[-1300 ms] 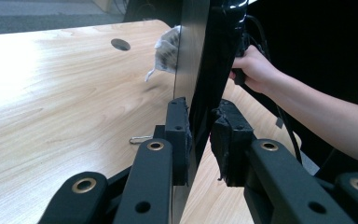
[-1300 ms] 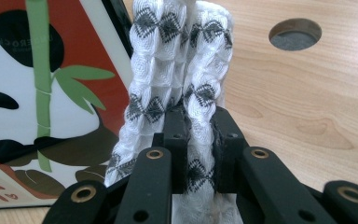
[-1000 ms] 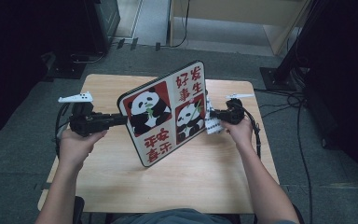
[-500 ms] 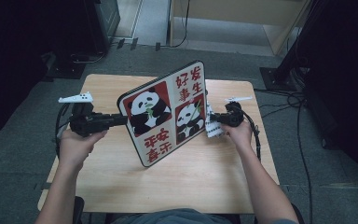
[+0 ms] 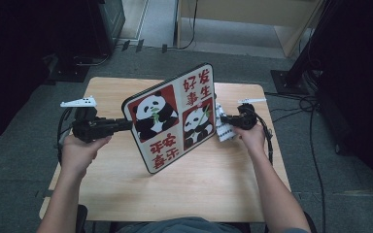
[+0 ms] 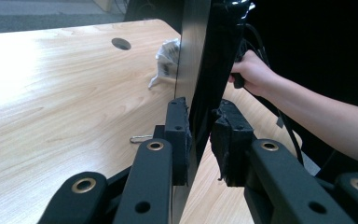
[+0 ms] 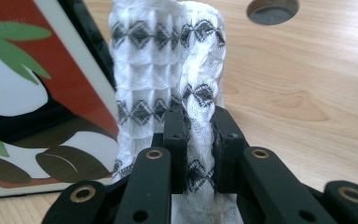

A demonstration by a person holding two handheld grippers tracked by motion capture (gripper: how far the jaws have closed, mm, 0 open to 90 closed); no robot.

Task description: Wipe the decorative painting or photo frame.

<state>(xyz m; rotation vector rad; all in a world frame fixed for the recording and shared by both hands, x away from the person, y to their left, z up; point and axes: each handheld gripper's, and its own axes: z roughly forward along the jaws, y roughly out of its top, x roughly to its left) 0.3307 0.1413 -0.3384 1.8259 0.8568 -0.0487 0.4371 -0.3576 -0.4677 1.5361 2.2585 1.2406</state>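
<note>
A square board point(image 5: 172, 116) with a black rim, two panda pictures and red characters stands tilted on one corner on the wooden table point(image 5: 199, 184). My left gripper point(image 5: 126, 125) is shut on its left edge; in the left gripper view both pads point(image 6: 179, 135) clamp the thin board point(image 6: 193, 56). My right gripper point(image 5: 225, 121) is shut on a white cloth point(image 5: 222, 127) with black diamond rows, held against the board's right edge. In the right gripper view the cloth point(image 7: 163, 60) rises between the jaws point(image 7: 199, 140), beside the board's picture side point(image 7: 32, 93).
A round cable hole point(image 7: 272, 9) is in the tabletop beyond the cloth. A paper clip point(image 6: 141, 138) lies on the wood near the left jaws. Dark equipment and cables point(image 5: 311, 107) surround the table on the floor.
The right gripper and its cloth have shifted slightly right, from the board's face to its right edge. The left gripper and board stay put.
</note>
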